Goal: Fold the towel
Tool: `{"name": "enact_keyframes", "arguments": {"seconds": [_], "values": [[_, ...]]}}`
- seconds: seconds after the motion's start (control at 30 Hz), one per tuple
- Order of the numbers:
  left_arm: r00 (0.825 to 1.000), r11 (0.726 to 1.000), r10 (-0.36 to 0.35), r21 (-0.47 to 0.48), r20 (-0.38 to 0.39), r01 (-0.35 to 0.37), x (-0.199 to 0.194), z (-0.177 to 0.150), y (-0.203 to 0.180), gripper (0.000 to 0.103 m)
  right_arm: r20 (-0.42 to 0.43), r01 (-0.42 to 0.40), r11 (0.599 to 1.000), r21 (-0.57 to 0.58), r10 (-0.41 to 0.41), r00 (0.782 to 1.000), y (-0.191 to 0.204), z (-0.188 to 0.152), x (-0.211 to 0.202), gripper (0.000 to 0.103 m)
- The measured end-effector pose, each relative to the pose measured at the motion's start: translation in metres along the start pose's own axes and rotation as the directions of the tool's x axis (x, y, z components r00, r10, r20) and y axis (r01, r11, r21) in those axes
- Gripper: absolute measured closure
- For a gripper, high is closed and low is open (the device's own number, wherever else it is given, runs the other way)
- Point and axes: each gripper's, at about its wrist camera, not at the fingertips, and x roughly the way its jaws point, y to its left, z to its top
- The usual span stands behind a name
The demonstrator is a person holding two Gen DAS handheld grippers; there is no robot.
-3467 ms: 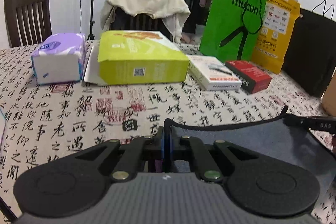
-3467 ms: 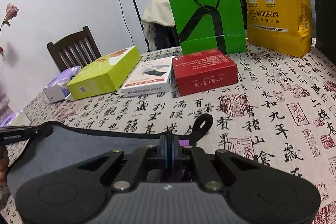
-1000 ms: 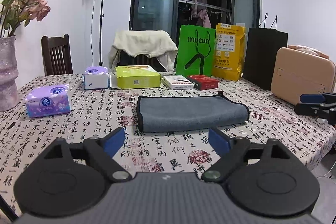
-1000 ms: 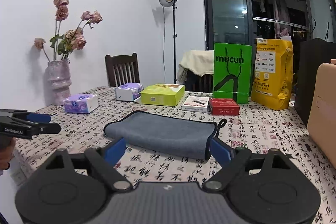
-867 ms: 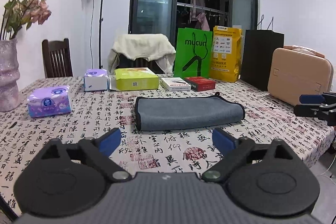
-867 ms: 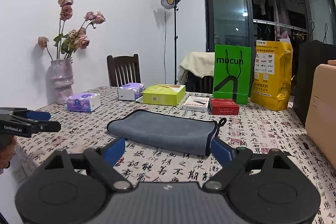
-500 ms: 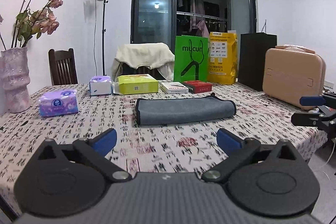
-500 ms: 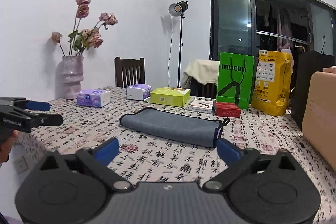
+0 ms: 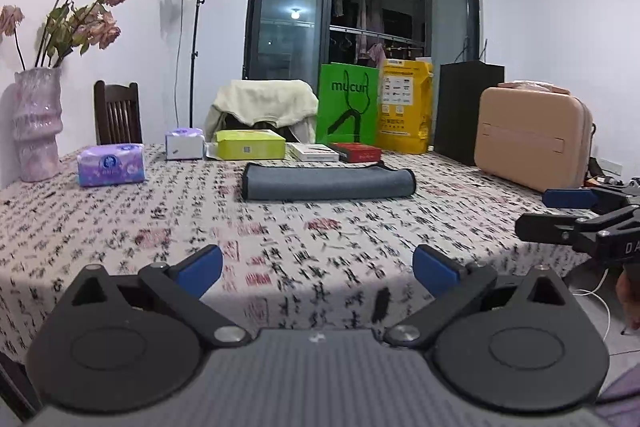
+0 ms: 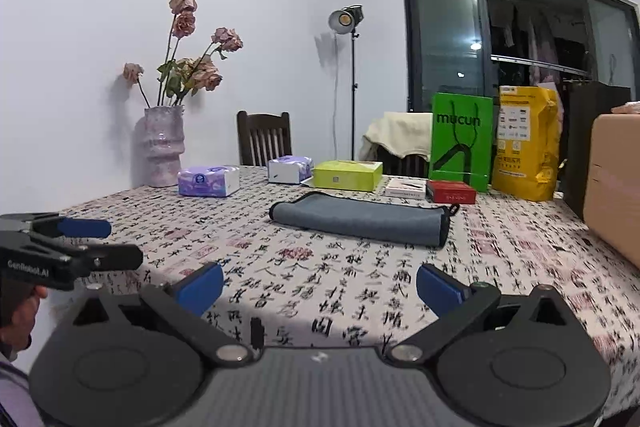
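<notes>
A grey towel (image 9: pixel 328 182) with black trim lies folded into a long flat band on the patterned tablecloth (image 9: pixel 280 239), far ahead of both grippers; it also shows in the right wrist view (image 10: pixel 360 217). My left gripper (image 9: pixel 318 269) is open and empty, near the table's front edge. My right gripper (image 10: pixel 320 289) is open and empty, also back at the front edge. The right gripper shows at the right of the left wrist view (image 9: pixel 560 213), the left gripper at the left of the right wrist view (image 10: pixel 96 241).
Behind the towel stand a yellow-green box (image 9: pixel 250 143), a white box (image 9: pixel 314 151), a red box (image 9: pixel 356 151), two tissue packs (image 9: pixel 111 163), a green bag (image 9: pixel 347 109), a yellow bag (image 9: pixel 405 107) and a black bag (image 9: pixel 466 117). A vase (image 9: pixel 36 125) stands left, a tan case (image 9: pixel 532 137) right.
Both grippers let go of the towel, opened and drew back from it toward the table's front edge. The towel lies folded on the table and looks smaller and farther now.
</notes>
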Motion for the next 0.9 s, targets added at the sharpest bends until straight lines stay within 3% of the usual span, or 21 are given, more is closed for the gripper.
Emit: {"name": "enact_keyframes", "arguments": {"seconds": [0.23, 0.47, 0.9], "values": [[1.0, 1.0, -0.008, -0.029, 0.013, 0.009, -0.02, -0.008, -0.001, 0.0, 0.016, 0.046, 0.999, 0.01, -0.047, 0.999, 0.012, -0.012, -0.024, 0.0], [0.999, 1.0, 0.007, -0.011, 0.04, -0.007, -0.039, -0.018, -0.008, 0.0, -0.037, 0.019, 0.999, 0.048, -0.017, 0.999, 0.013, -0.029, -0.042, 0.0], [0.997, 1.0, -0.012, 0.01, 0.073, 0.011, -0.052, -0.019, -0.009, 0.0, 0.019, -0.018, 0.999, 0.03, 0.018, 1.0, 0.023, -0.032, -0.054, 0.0]]}}
